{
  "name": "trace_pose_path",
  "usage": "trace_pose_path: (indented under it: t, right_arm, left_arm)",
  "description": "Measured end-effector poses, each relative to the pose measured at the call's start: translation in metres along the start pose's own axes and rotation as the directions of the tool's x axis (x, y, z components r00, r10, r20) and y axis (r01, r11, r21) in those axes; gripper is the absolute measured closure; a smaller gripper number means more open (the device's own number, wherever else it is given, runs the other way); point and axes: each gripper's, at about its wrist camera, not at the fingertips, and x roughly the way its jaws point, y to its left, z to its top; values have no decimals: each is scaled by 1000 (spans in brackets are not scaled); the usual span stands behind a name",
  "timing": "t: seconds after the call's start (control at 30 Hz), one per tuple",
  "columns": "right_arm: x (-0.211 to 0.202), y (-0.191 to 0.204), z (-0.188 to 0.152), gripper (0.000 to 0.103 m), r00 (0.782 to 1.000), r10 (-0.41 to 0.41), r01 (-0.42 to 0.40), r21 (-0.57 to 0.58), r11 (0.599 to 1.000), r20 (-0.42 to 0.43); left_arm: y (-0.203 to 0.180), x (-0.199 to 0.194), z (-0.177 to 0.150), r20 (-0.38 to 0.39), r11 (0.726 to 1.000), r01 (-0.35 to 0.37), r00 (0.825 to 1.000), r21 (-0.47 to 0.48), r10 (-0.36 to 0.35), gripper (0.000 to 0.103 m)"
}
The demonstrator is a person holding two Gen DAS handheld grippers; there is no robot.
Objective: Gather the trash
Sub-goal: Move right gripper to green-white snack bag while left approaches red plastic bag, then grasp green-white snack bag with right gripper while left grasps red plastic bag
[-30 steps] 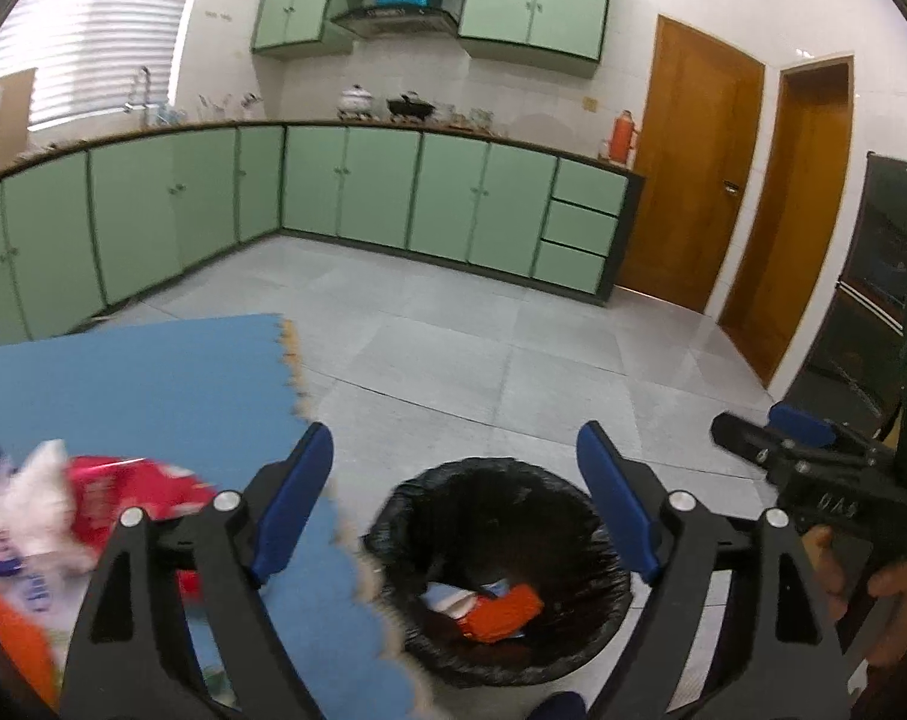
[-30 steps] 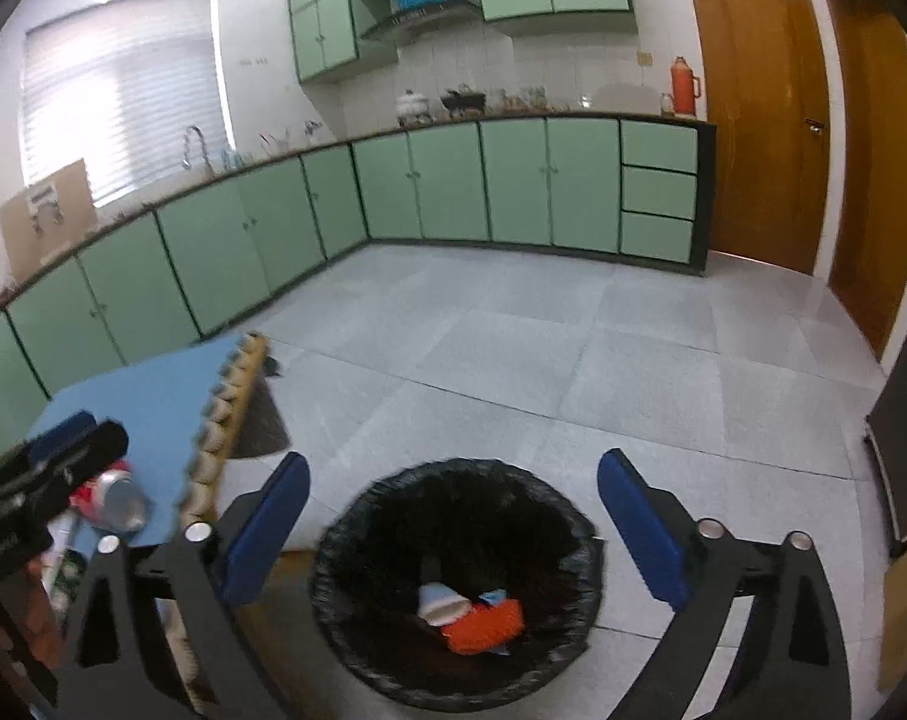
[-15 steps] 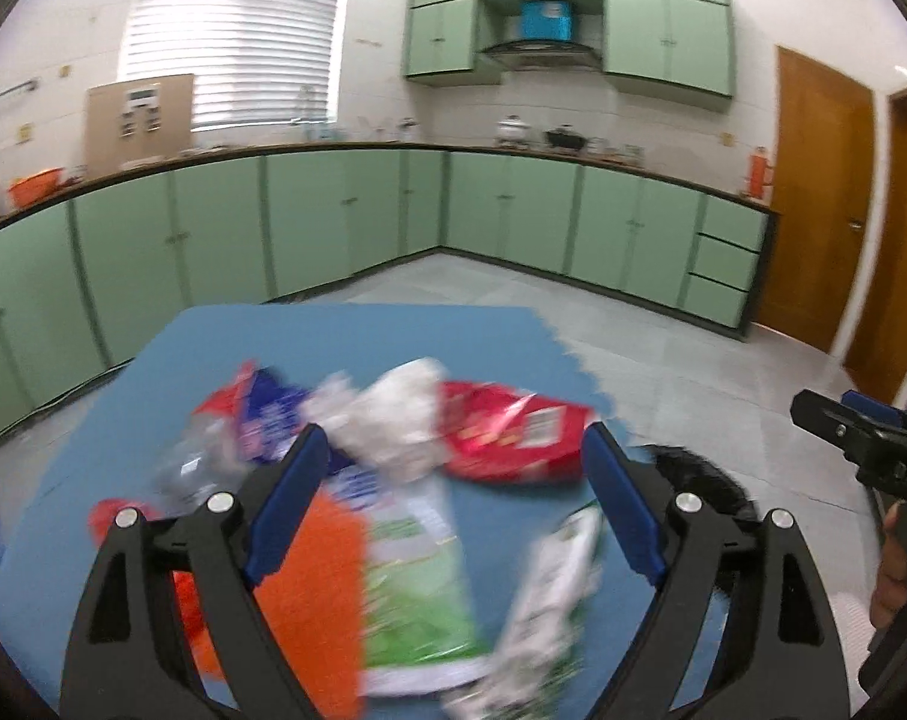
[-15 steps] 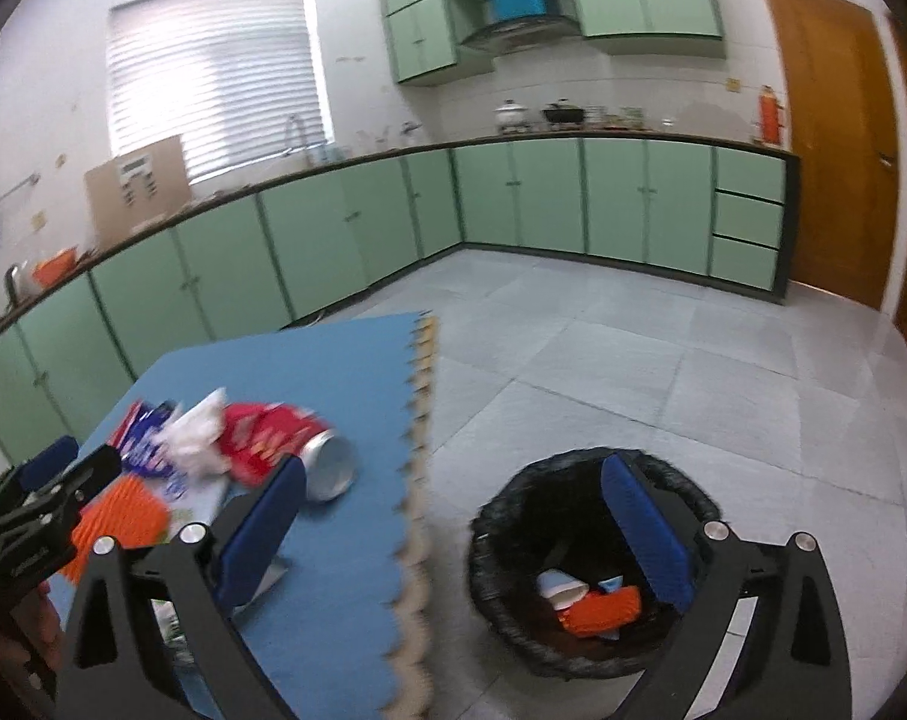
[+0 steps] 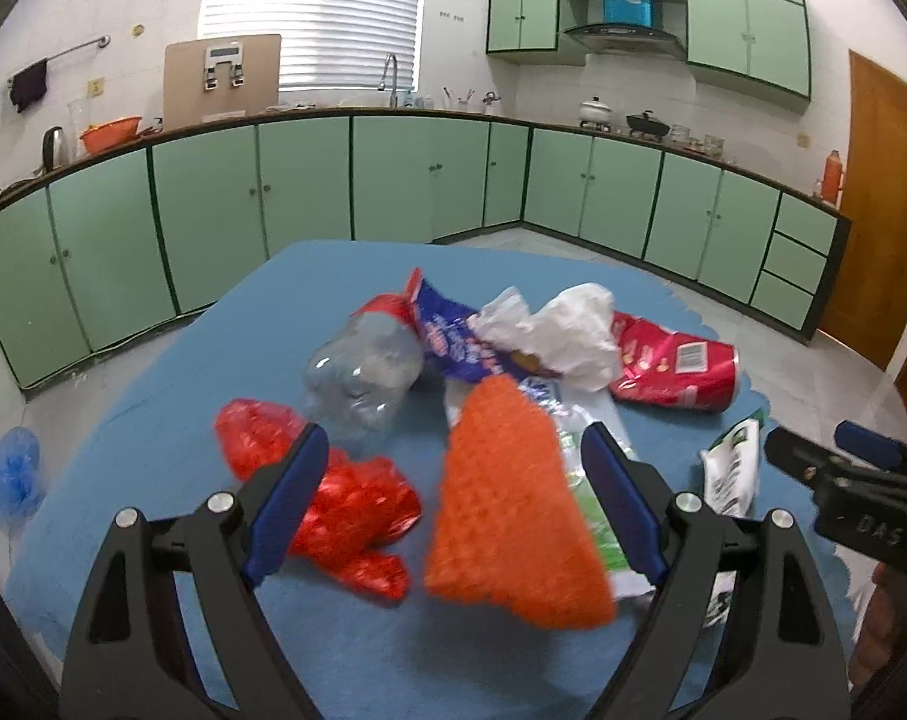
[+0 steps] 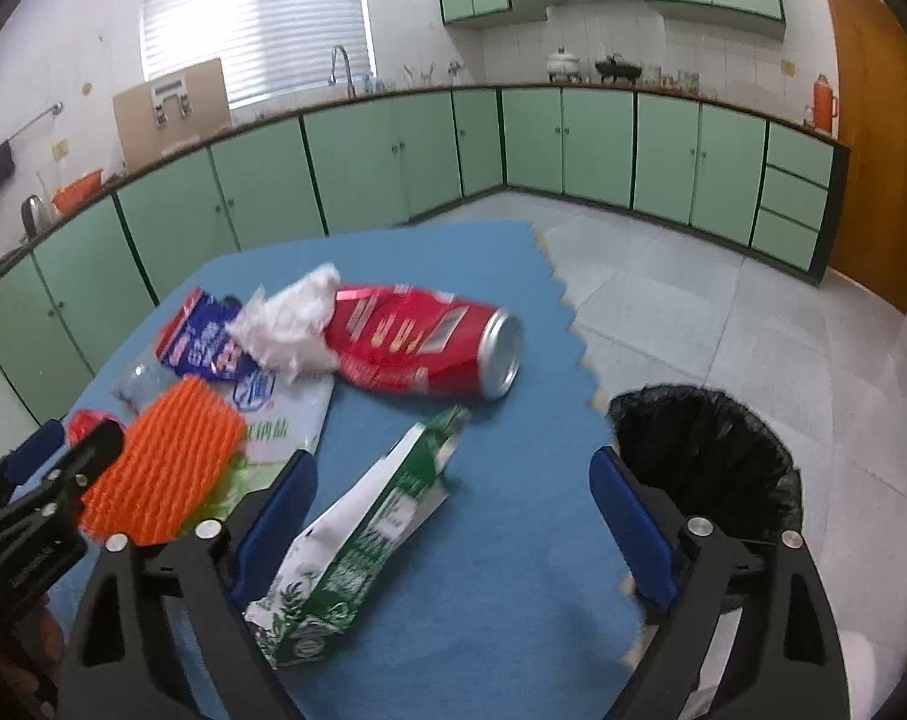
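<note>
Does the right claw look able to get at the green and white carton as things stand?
Probably yes. The right claw is open, and the green and white carton lies flat on the blue mat between its fingers, with nothing on top of it.

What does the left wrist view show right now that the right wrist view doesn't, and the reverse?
Only the left wrist view shows the red mesh bag and a blue bag on the floor. Only the right wrist view shows the black-lined trash bin. Both show the orange foam net, red can, white crumpled paper, green-and-white carton and blue mat. Both grippers are open and empty.
</note>
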Motion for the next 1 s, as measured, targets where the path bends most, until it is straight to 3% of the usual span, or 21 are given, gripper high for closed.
trace_pose_path:
  t: [0.37, 0.43, 0.53, 0.7, 1.0]
  right_arm:
    - [24, 18, -12, 22, 996, -36, 37, 12, 999, -80]
    - [28, 21, -13, 30, 995, -9, 11, 19, 1000, -101]
    - [35, 24, -13, 54, 987, 82, -75, 49, 996, -141]
    - [34, 30, -10, 70, 976, 155, -149, 52, 988, -152]
    - [19, 32, 6, 71, 986, 120, -125, -38, 991, -112]
  left_arm:
    - [21, 1, -8, -8, 1000, -10, 1000, -20, 10, 20]
    - [22, 1, -10, -11, 1000, -11, 1000, -21, 10, 20]
    - [27, 2, -12, -19, 1000, -9, 1000, -27, 9, 20]
    - [39, -2, -17, -26, 999, -21, 999, -45, 20, 20]
    - [70, 3, -17, -51, 990, -24, 999, -141, 17, 18]
